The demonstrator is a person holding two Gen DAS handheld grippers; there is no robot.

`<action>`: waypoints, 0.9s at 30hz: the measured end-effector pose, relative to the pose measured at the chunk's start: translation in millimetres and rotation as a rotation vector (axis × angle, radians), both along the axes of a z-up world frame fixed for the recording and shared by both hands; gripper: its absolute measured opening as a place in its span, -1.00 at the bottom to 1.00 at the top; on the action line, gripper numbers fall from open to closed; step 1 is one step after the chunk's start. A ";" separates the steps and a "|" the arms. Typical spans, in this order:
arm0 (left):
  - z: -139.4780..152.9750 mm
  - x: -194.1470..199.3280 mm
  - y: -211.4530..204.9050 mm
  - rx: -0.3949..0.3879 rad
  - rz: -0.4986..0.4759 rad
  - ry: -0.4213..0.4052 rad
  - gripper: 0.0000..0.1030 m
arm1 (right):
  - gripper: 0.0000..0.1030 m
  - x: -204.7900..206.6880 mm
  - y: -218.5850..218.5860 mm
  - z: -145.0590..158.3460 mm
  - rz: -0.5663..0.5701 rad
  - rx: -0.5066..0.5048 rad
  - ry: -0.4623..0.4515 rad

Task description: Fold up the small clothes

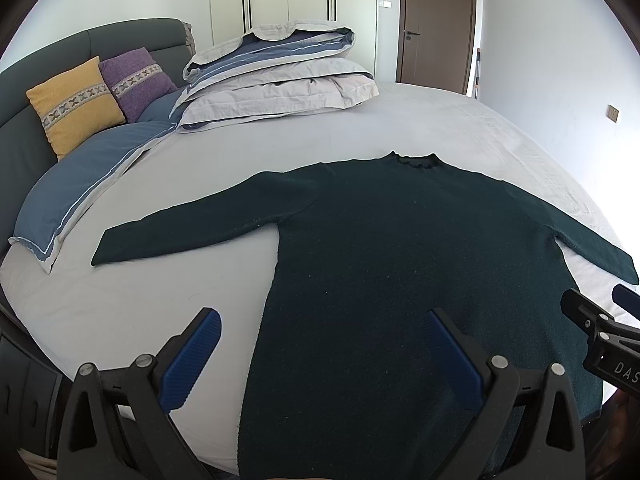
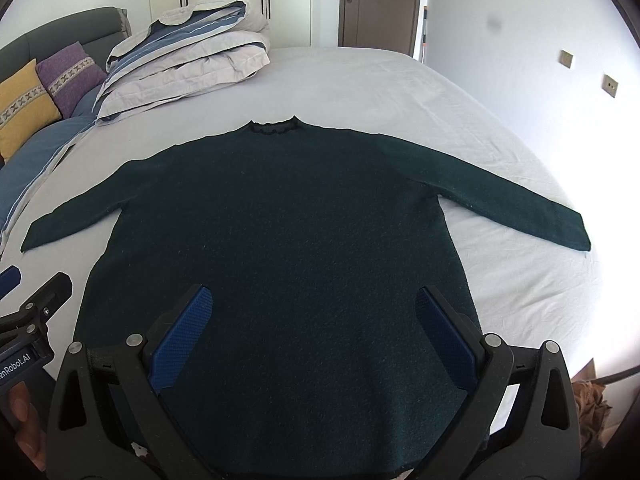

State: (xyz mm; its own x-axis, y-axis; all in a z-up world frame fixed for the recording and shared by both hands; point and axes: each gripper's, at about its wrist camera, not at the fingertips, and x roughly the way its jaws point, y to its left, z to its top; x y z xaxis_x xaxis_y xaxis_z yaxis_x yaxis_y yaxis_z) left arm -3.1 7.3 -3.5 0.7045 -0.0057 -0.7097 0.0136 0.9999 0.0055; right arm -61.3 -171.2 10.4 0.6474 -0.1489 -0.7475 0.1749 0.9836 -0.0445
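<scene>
A dark green long-sleeved sweater (image 1: 400,248) (image 2: 280,220) lies flat on the bed, collar away from me, both sleeves spread out to the sides. My left gripper (image 1: 320,320) hovers open above the sweater's lower left side edge, one finger over the sheet and one over the cloth. Over the hem in the middle, my right gripper (image 2: 314,300) hangs open with nothing between its blue pads (image 2: 184,336). The other gripper shows at the edge of each view: the right gripper (image 1: 600,312) and the left gripper (image 2: 36,284).
The bed (image 2: 400,80) has a pale sheet. A folded duvet (image 1: 280,76) is stacked at the head end, with a blue pillow (image 1: 88,184) and yellow (image 1: 72,104) and purple (image 1: 136,80) cushions against a dark headboard. A door (image 1: 436,20) and wardrobe stand behind.
</scene>
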 end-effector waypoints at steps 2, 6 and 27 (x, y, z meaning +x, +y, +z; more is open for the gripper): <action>-0.2 0.0 0.1 0.000 0.000 0.001 1.00 | 1.00 -0.2 0.7 -0.1 0.000 -0.001 0.000; -0.4 0.0 -0.3 -0.001 0.000 0.000 1.00 | 1.00 -0.2 0.9 -0.3 0.000 -0.001 0.001; -1.8 -1.0 0.7 -0.003 0.002 0.001 1.00 | 1.00 0.0 2.2 -1.6 0.001 0.000 0.003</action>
